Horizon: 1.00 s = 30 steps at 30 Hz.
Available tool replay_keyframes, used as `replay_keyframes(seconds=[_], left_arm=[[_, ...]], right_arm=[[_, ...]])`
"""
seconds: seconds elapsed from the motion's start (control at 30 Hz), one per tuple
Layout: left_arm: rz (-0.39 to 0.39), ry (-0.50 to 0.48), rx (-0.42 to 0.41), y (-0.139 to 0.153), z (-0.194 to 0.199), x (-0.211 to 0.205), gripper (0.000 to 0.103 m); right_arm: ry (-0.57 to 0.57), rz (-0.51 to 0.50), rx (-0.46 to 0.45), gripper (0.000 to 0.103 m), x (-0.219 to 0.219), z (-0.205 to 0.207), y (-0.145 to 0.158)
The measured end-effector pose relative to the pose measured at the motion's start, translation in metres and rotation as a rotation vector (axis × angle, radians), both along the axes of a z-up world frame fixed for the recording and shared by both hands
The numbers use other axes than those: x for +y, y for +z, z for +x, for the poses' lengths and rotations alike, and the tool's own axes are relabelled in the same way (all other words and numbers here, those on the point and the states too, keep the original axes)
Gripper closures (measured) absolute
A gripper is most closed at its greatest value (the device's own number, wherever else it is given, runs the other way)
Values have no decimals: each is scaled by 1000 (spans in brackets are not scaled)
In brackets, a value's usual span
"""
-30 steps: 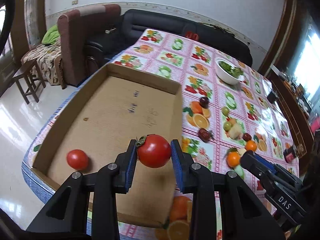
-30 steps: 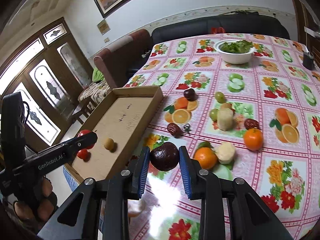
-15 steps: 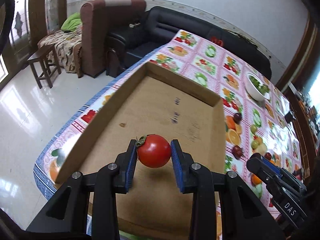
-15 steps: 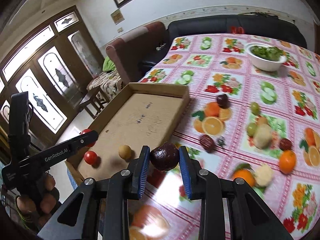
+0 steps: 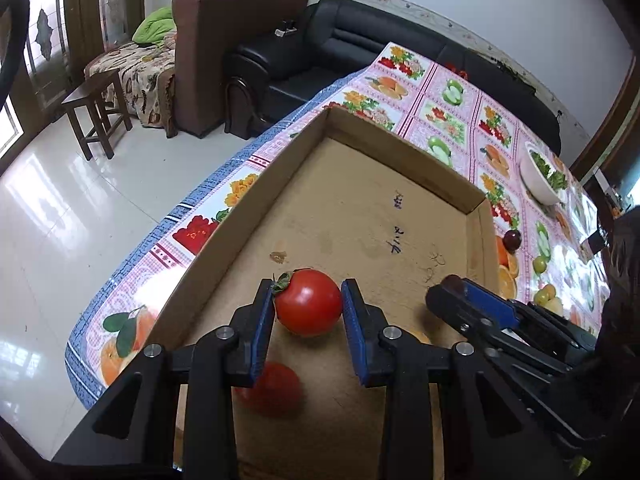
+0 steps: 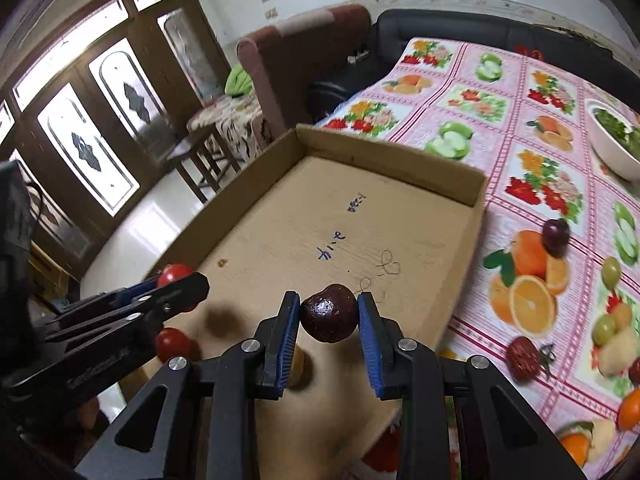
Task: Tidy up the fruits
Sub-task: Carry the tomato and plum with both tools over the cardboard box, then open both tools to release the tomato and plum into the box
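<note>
While the left gripper (image 5: 308,312) hangs over the near part of the cardboard tray (image 5: 256,204), its blue pads are pressed on either side of a red tomato (image 5: 308,302) with the green stalk turned toward the left pad. Just below and behind that gripper a second tomato (image 5: 270,388) lies on the tray floor, half hidden by the left finger and blurred. To its right the right gripper (image 5: 448,292) reaches in over the same tray, tip first.

From the right wrist view, the right gripper (image 6: 329,316) has its jaws closed narrowly on a dark brown, rough-skinned round fruit (image 6: 329,313) (possibly a passion fruit; the skin is too dark to be sure), held above the tray floor near some blue handwriting (image 6: 331,245). Below its left finger a small yellowish fruit (image 6: 297,366) sits on the cardboard, mostly covered. Off to the left of this gripper, the left gripper (image 6: 180,284) shows with its tomato (image 6: 173,274) peeking above the fingers, and the loose tomato (image 6: 173,343) rests on the tray beneath it.

To the right of the right gripper, outside the tray wall, loose fruit lies on the fruit-print tablecloth (image 6: 500,92): a dark plum (image 6: 556,236), a green grape-like fruit (image 6: 611,272), a reddish jujube-like fruit (image 6: 522,358) and an orange (image 6: 630,408). Farther ahead and right stands a white bowl of greens (image 6: 614,142)
</note>
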<state>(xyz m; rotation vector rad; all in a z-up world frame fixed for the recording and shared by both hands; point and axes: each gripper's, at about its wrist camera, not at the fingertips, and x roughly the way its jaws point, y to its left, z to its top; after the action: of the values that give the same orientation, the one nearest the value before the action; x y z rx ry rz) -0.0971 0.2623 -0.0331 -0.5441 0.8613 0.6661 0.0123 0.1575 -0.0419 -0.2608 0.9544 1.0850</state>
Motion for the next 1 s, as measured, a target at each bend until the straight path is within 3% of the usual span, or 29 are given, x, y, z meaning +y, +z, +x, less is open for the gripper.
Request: replay_keyframes(seconds=[0.37, 0.43, 0.5, 0.7, 1.0], left_arm=[[-29, -12, 49, -18, 3, 0, 72], [-40, -9, 42, -16, 2, -1, 70], [-51, -3, 28, -12, -1, -1, 64], [-23, 3, -11, 7, -7, -11, 56], [18, -46, -31, 24, 0, -41, 56]], right_arm=[[29, -68, -15, 70, 15, -1, -19], [25, -66, -25, 65, 14, -2, -17], [22, -55, -26, 58, 11, -2, -14], [-3, -5, -37, 56, -10, -2, 5], [-83, 89, -53, 51, -69, -3, 38]])
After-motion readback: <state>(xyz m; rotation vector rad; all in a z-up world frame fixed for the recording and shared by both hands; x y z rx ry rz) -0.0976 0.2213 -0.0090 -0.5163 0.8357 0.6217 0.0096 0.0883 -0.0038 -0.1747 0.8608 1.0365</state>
